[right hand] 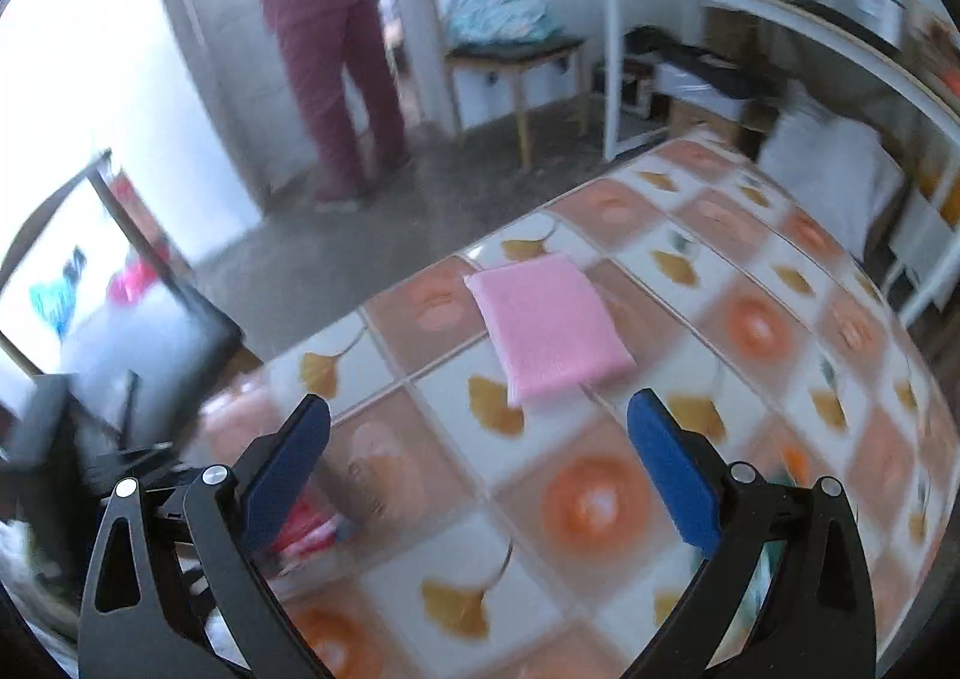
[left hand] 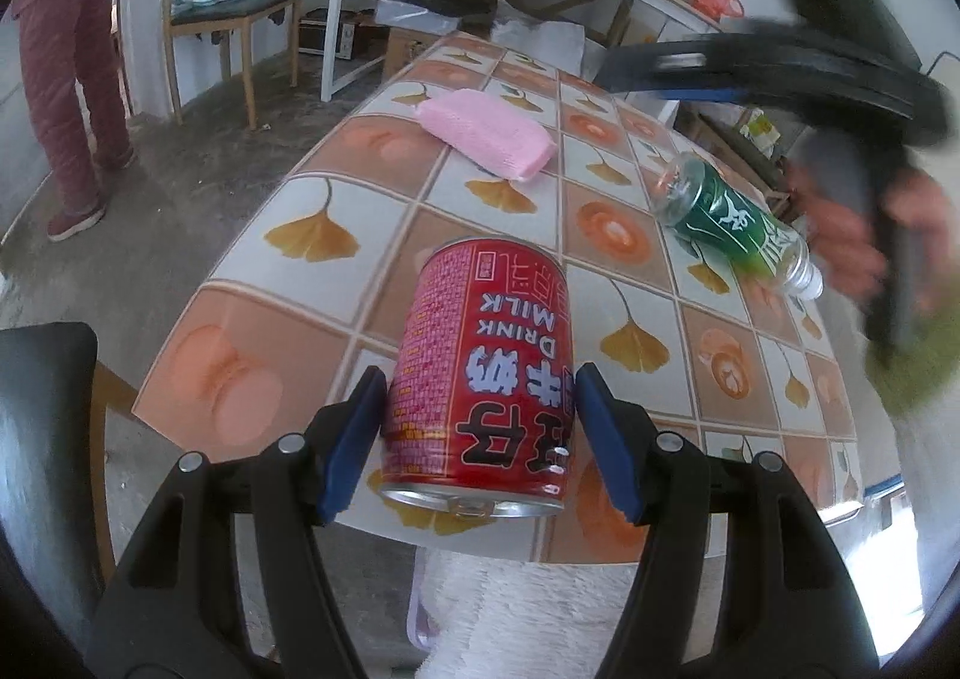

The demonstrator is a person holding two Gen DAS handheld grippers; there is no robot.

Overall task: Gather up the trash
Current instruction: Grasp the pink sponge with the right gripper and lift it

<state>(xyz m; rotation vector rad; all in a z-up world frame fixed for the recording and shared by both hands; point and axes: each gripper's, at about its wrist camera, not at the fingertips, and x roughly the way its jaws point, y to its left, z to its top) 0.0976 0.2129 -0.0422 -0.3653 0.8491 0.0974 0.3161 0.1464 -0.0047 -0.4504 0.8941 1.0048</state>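
Red can (left hand: pixel 480 373) in left tool (left hand: pixel 480 427), past table edge (left hand: pixel 180 379).

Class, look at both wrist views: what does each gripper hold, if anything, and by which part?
The left gripper clamps the red milk drink can across its lower body sides. The right gripper holds nothing.
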